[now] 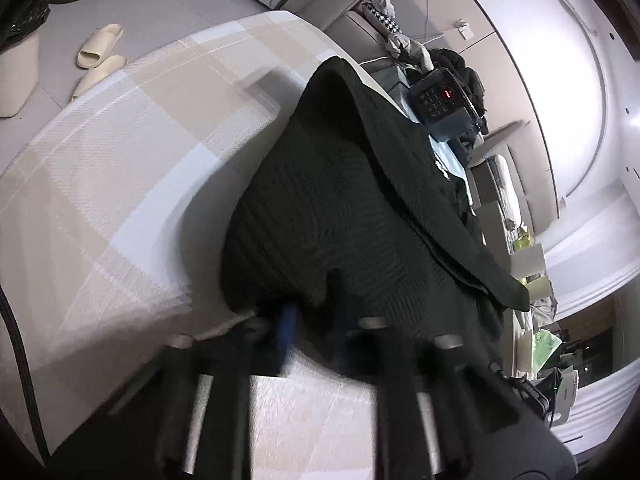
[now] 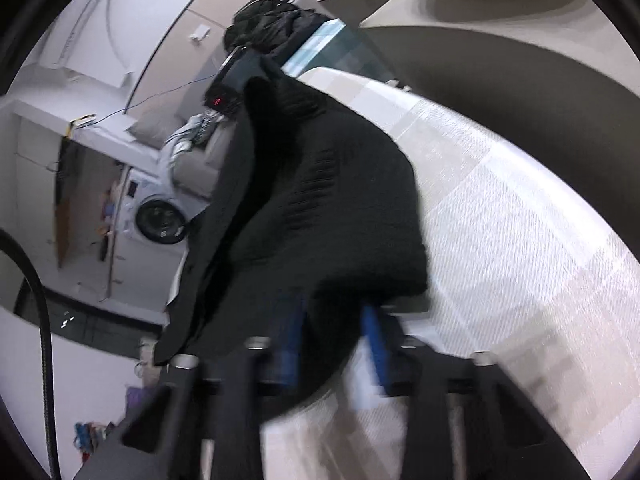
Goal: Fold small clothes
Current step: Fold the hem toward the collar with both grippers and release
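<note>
Above the checked beige-and-white surface (image 1: 120, 184), a black ribbed knit garment (image 1: 340, 200) hangs lifted, held at two points along its lower hem. Left claw (image 1: 316, 320): blue-padded fingers (image 1: 288, 328) closed on the hem, fabric bunched between and draping over them. Right claw (image 2: 334, 340): blue pads (image 2: 374, 340) likewise clamped on the same garment (image 2: 320, 200), cloth falling between and over the fingers. Garment doubled over itself; one fold edge runs down the side away from the surface in both views. Its lower part appears to hang just clear of the surface, though blur makes contact hard to judge. Past the far edge of the surface: a dark device with a red display (image 1: 442, 94), partly behind the garment's top, and a heap of dark clothing (image 2: 272, 28) beyond it. Pale slippers (image 1: 98, 50) on the floor off the surface's far left corner. Washing machine (image 2: 154, 216) in the background of the right view.
</note>
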A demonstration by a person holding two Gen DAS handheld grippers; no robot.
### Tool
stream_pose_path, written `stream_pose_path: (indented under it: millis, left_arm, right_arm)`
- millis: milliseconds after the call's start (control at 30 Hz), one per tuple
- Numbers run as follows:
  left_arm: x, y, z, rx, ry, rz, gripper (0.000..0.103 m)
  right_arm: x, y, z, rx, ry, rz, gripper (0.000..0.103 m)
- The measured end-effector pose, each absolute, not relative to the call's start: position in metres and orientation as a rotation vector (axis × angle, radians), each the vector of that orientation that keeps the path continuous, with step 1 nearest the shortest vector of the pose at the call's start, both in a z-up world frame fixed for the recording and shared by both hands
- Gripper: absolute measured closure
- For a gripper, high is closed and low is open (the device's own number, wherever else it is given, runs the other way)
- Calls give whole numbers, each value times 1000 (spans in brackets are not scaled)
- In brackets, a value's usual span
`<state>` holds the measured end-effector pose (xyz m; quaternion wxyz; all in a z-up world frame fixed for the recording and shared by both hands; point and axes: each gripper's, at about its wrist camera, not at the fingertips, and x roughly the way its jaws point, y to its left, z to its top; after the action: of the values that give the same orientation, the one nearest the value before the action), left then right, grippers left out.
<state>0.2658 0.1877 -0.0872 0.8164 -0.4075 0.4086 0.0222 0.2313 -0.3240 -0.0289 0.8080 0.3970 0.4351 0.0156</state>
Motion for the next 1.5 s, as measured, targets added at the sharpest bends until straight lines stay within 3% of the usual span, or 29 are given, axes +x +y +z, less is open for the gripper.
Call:
stream_pose_path:
  millis: [133,767,833,933,1067,1133,1300,1400,1500]
  left_arm:
    - [255,187,-74,-833,823,45,97]
    - [70,164,-51,-663,840,-15,96]
    - [60,161,-53,-621,879,17,91]
    - [48,166,-51,-618,900,28,83]
    - [38,170,-36,-598,878,26,77]
    - [41,171,-29,-576,881,19,68]
    - [27,177,-12,-472,870,77,31]
    - [26,186,-5,-474,854,98,23]
    - [42,193,0,-528,827,82,23]
  right_arm:
    - [220,-325,-26,827,909,42,98]
    - [19,-339,-19,635,956,123,96]
    - [6,-344,-12,596,941,81,79]
    - [-7,-357,10,557,853,-34,61]
    - [-2,-370,33,572,757,-24,59]
    - [10,-369,35,603,748,-3,56]
    - [34,-350,36,605,769,46,55]
    - [53,-342,34,589,787,77,55]
    - [67,-342,30,606,807,94,55]
